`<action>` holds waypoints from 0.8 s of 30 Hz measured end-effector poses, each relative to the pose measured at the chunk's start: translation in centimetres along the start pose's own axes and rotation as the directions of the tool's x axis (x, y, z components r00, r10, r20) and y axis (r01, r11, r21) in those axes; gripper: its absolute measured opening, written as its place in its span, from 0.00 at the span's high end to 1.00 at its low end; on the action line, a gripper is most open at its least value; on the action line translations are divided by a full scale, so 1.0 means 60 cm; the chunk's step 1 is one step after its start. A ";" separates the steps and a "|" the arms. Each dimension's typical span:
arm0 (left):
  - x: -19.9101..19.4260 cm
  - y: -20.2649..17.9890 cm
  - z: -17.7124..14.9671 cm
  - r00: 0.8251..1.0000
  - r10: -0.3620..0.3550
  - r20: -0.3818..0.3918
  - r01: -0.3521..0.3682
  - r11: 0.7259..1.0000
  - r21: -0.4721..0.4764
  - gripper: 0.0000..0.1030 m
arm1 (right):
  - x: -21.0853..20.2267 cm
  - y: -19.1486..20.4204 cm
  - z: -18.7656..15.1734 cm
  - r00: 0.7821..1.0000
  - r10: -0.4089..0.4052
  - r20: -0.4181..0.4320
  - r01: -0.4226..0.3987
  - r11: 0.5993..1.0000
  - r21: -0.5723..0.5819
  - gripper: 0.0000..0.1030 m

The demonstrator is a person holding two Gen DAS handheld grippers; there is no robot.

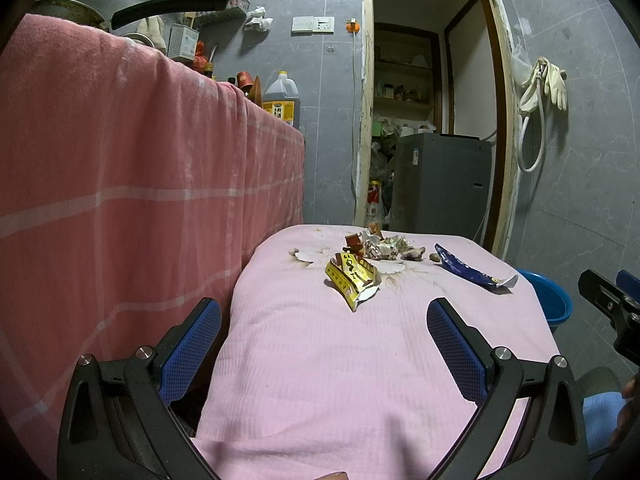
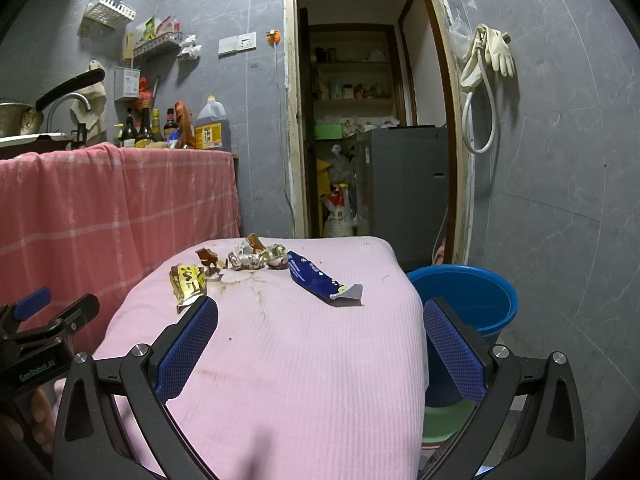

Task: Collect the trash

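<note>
Trash lies far across my pink-covered worktop [image 2: 304, 360]: yellow wrapper [image 1: 354, 276], blue wrapper [image 2: 316, 278], crumpled scraps [image 2: 250, 258] I can't identify. Left gripper [image 1: 324, 344] and right gripper [image 2: 320, 344] gape wide, holding nothing.

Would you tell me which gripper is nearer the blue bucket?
Right. The right gripper hangs beside the blue bucket; the left gripper sits farther over, across the pink cloth.

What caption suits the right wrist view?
Open right gripper faces wrappers on a pink cloth, blue bucket beside.
</note>
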State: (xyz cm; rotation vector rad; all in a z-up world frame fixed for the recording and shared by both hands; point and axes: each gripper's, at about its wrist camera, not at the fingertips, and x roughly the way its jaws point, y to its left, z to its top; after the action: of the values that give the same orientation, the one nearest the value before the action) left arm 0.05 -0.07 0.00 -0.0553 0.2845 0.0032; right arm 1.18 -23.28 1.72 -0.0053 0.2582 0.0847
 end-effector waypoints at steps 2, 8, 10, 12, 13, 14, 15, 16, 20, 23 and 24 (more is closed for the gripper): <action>0.000 0.000 0.000 1.000 0.000 0.000 0.000 1.000 0.000 0.02 | 0.000 0.000 0.000 1.000 0.001 -0.002 -0.001 1.000 0.001 0.00; 0.003 -0.009 -0.011 1.000 0.002 -0.004 -0.002 1.000 0.003 0.02 | -0.001 0.000 -0.001 1.000 0.004 -0.003 -0.004 1.000 0.002 0.00; 0.009 -0.013 -0.016 1.000 0.001 -0.006 -0.001 1.000 0.004 0.02 | 0.000 -0.001 0.000 1.000 0.000 -0.001 0.000 1.000 -0.004 0.00; 0.014 -0.012 -0.015 1.000 0.004 -0.002 -0.004 1.000 0.004 0.02 | 0.006 -0.002 -0.003 1.000 -0.003 0.004 0.003 1.000 -0.008 0.00; 0.015 -0.012 -0.014 1.000 0.004 -0.001 -0.004 1.000 0.005 0.02 | 0.006 0.001 -0.001 1.000 -0.001 0.013 0.002 1.000 -0.012 0.00; 0.021 -0.007 -0.019 1.000 0.005 0.001 -0.005 1.000 0.006 0.02 | 0.014 -0.002 -0.005 1.000 0.000 0.016 0.000 1.000 -0.011 0.00; 0.022 -0.007 -0.019 1.000 0.006 0.004 -0.006 1.000 0.007 0.02 | 0.016 -0.001 -0.003 1.000 0.000 0.029 0.000 1.000 -0.015 0.00; 0.025 -0.006 -0.017 1.000 0.006 0.010 -0.006 1.000 0.008 0.02 | 0.016 0.000 0.001 0.999 0.002 0.042 -0.001 1.000 -0.019 0.00; 0.038 -0.004 0.002 0.999 0.004 0.041 -0.005 1.000 0.016 0.02 | 0.026 -0.002 0.019 0.996 0.013 0.083 -0.010 1.000 -0.028 0.00; 0.056 0.001 0.018 0.998 -0.015 0.054 0.015 1.000 0.006 0.02 | 0.038 -0.012 0.034 0.992 0.032 0.120 -0.032 0.999 -0.003 0.00; 0.064 0.005 0.023 0.998 -0.030 0.056 0.030 1.000 -0.002 0.02 | 0.044 -0.016 0.041 0.990 0.038 0.137 -0.040 0.999 0.011 0.00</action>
State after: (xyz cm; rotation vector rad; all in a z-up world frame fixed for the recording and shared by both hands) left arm 4.09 0.28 0.21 -0.0621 0.2279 -0.0245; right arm 4.40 -24.00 3.40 0.0191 0.1219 0.1212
